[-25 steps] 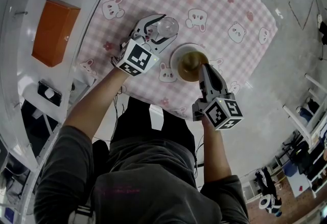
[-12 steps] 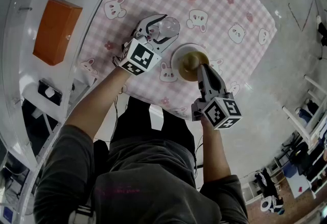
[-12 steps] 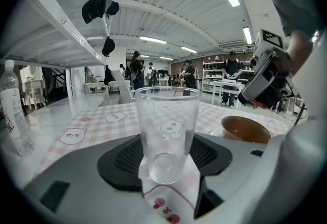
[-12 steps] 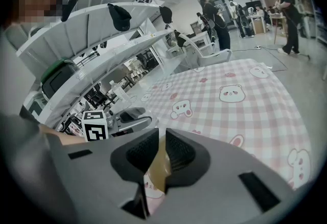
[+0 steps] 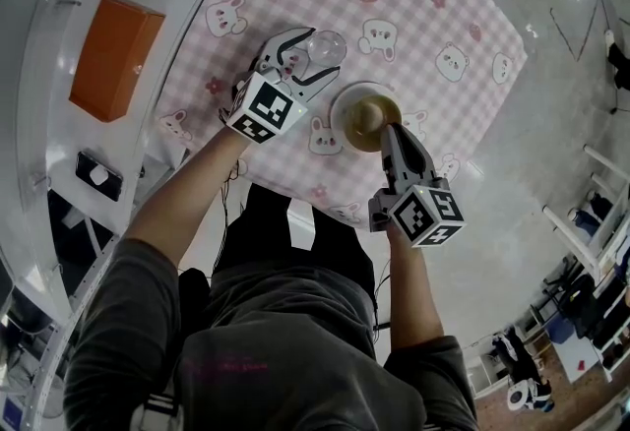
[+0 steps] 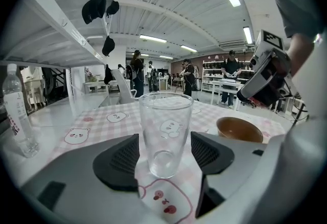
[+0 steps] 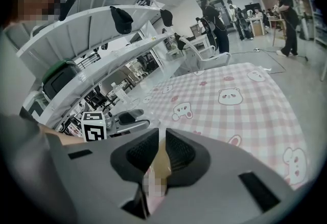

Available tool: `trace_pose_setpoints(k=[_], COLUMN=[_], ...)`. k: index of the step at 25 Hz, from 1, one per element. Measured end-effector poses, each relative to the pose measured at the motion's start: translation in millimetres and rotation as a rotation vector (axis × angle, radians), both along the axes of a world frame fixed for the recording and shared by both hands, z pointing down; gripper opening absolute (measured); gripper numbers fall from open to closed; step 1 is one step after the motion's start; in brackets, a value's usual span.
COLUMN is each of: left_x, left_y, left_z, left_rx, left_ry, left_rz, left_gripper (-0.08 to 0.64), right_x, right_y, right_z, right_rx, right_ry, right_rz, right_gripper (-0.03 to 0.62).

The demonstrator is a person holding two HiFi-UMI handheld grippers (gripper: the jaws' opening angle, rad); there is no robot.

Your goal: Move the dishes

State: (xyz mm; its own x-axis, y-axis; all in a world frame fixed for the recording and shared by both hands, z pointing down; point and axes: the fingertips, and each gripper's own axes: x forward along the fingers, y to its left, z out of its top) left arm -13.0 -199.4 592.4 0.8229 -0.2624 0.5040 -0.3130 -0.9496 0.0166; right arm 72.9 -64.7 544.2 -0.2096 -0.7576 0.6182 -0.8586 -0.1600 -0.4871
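Head view: pink checked tablecloth [image 5: 413,16] with bear prints. The left gripper [image 5: 313,55] reaches over it, its jaws on either side of a clear glass [image 5: 328,45] standing upright on the cloth. Just beside the glass sits a brown bowl [image 5: 359,111], and the right gripper [image 5: 388,129] meets the bowl's near rim. An orange box [image 5: 113,55] lies on the white shelf at left, well apart. Left gripper view: jaws spread, the empty glass upright between the pads with a thin gap on each side, so it is not clamped. The bowl is at right and a water bottle [image 6: 18,115] at far left. Right gripper view: jaws nearly together, pinching the bowl's thin brown rim between the pads, with the left gripper's marker cube [image 7: 93,126] beyond.
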Motion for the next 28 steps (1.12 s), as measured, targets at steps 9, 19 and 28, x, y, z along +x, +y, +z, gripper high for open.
trace_pose_setpoints(k=[9,19,28], left_x=[-36.1,-64.8,-57.4], left_y=[19.3,36.9,63.6], left_z=[-20.4,-92.2,-166.0], left_rx=[-0.041,0.001,0.043], left_ry=[-0.010,0.035,0.108], left_rz=[-0.073,-0.173,-0.182], left_gripper=[0.314,0.225,0.096], right_x=[-0.9,6.2,12.8], right_y=[4.6,17.7,26.9], right_z=[-32.1,-73.8,-117.9], right_rx=[0.056,0.122,0.197], right_ry=[0.014,0.043,0.059], right_rz=[0.011,0.004,0.006], right_gripper=[0.048,0.048,0.048])
